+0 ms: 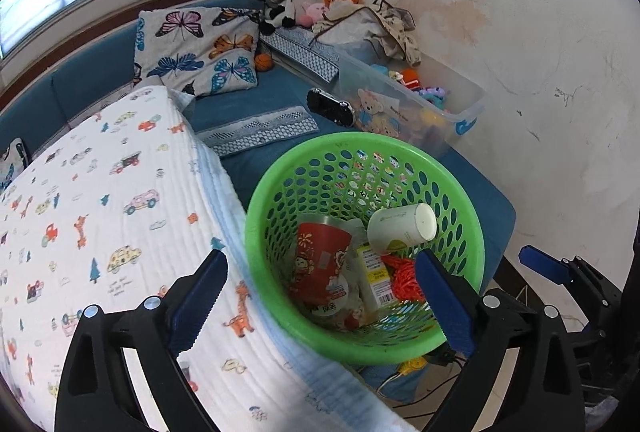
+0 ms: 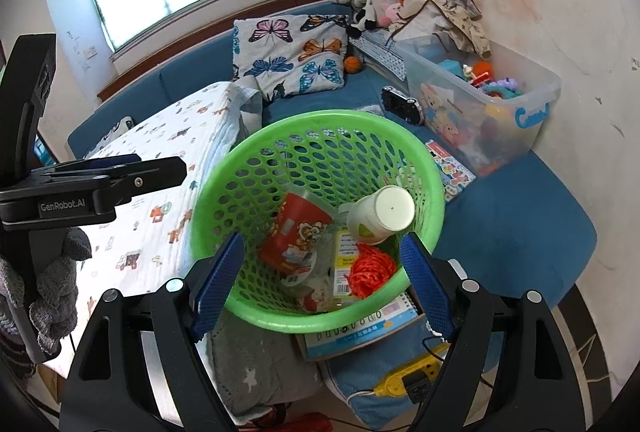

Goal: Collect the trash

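A green perforated basket (image 1: 256,216) (image 2: 208,200) stands on the blue sofa. Inside lie a red printed cup (image 1: 320,264) (image 2: 296,232), a white paper cup (image 1: 400,228) (image 2: 380,216) on its side, a yellow packet (image 1: 374,272) and an orange net bundle (image 1: 404,280) (image 2: 370,268). My left gripper (image 1: 320,296) hovers above the basket's near rim, open and empty; it also shows side-on as the left gripper (image 2: 160,166) in the right wrist view. My right gripper (image 2: 322,284) hangs over the basket, open with nothing between its pads. One of its blue fingers (image 1: 544,266) shows at the right.
A white blanket with car prints (image 1: 100,212) lies left of the basket. A clear toy bin (image 1: 460,112) and a black handheld console (image 1: 330,106) sit behind it. A booklet (image 2: 360,328) lies under the basket, a yellow power strip (image 2: 408,380) below. The wall stands close on the right.
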A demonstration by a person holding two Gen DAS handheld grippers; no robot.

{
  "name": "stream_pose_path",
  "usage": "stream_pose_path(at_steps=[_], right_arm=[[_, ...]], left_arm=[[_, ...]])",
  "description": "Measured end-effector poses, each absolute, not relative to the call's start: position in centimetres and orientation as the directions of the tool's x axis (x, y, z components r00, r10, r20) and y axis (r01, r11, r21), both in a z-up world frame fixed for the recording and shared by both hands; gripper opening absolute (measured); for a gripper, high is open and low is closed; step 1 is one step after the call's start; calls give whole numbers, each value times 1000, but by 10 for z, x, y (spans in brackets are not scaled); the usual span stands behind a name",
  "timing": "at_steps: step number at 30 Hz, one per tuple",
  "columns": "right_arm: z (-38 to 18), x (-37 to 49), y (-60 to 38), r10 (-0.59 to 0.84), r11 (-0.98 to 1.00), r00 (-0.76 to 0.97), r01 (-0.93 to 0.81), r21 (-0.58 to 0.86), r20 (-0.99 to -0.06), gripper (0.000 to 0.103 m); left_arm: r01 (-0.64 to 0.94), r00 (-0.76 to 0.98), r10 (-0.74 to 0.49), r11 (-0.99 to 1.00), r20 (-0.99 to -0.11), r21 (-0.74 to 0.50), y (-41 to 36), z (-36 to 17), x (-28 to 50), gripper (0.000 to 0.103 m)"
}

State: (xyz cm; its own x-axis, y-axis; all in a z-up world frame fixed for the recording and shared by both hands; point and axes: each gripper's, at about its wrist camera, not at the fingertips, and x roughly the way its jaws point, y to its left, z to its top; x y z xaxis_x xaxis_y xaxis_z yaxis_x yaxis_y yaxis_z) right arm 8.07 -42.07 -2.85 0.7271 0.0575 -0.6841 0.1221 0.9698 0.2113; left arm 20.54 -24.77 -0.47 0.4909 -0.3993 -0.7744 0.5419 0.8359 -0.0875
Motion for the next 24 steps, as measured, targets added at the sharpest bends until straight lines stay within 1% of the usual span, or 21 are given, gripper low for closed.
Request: stream_pose_path(at_steps=[5,14,24], right_arm=[[-23,72,-409,62,973,737,105,204,-673,82],[-15,58,-385,67,980,749,74,184,-660,86],[-10,41,-355,70,986,751,47,159,-657,88]], left_arm=[[529,530,-395,846,-750,-71,-229,3,192,93],[497,579,-399,864,-711,-80,-193,16,168,95],[434,657,-341,900,-672,-33,-148,31,141,96]])
